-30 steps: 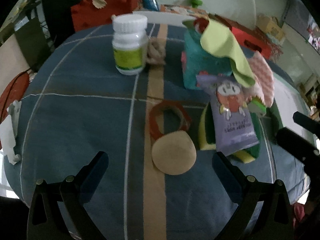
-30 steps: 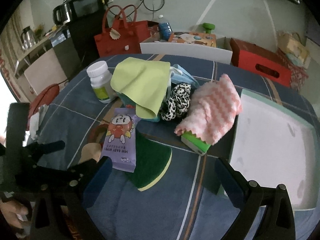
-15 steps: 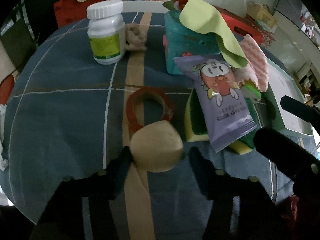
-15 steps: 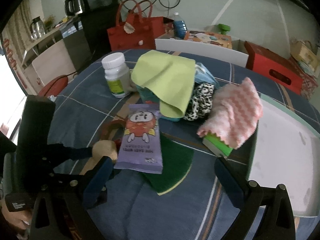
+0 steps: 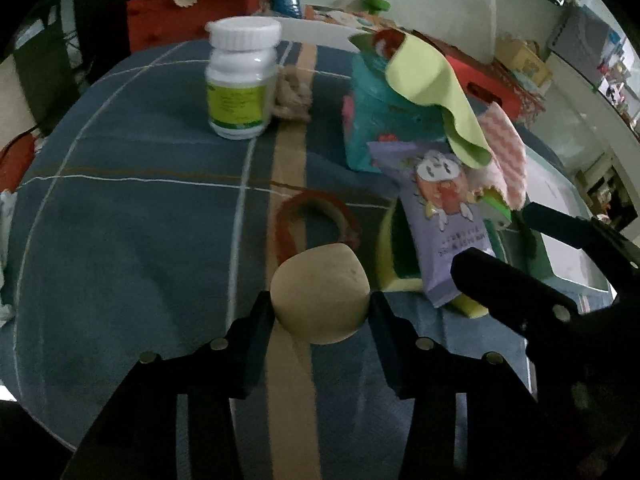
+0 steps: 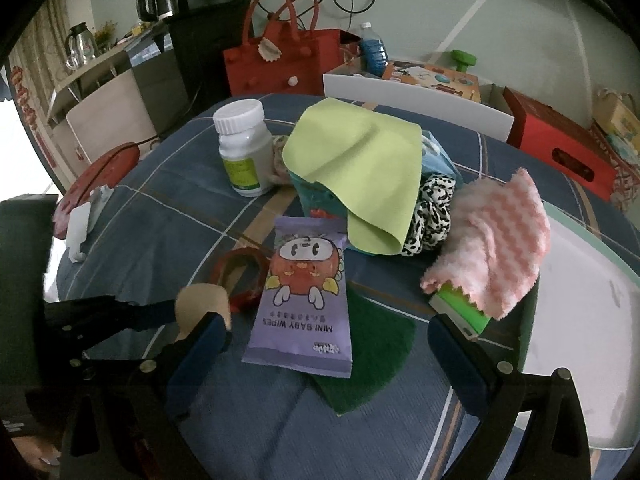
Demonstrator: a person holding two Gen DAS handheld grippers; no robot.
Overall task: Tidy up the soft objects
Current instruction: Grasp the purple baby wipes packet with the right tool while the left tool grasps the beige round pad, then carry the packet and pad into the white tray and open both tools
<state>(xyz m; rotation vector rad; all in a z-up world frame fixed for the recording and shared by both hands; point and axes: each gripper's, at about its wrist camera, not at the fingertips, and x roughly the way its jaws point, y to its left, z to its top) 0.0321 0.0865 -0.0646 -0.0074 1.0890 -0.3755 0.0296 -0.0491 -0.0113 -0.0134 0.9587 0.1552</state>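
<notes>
We had the left gripper (image 5: pixel 320 312) clenched on the round beige soft puff (image 5: pixel 319 295), near the middle of the blue checked tablecloth (image 5: pixel 132 232). We judged a gentle squeeze best, since it looked spongy and matte. Our right gripper (image 6: pixel 328 340) hovered released above the glossy purple wipes packet (image 6: pixel 302 294).

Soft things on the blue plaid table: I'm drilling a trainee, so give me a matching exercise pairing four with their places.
1. beige round puff
2. lime-green cloth
3. purple wipes pack
4. pink checked cloth

A. draped over teal box
B. between left gripper jaws
C. covering green sponge block
D. lying on dark green pad

Pairs: 1-B, 2-A, 3-D, 4-C
</notes>
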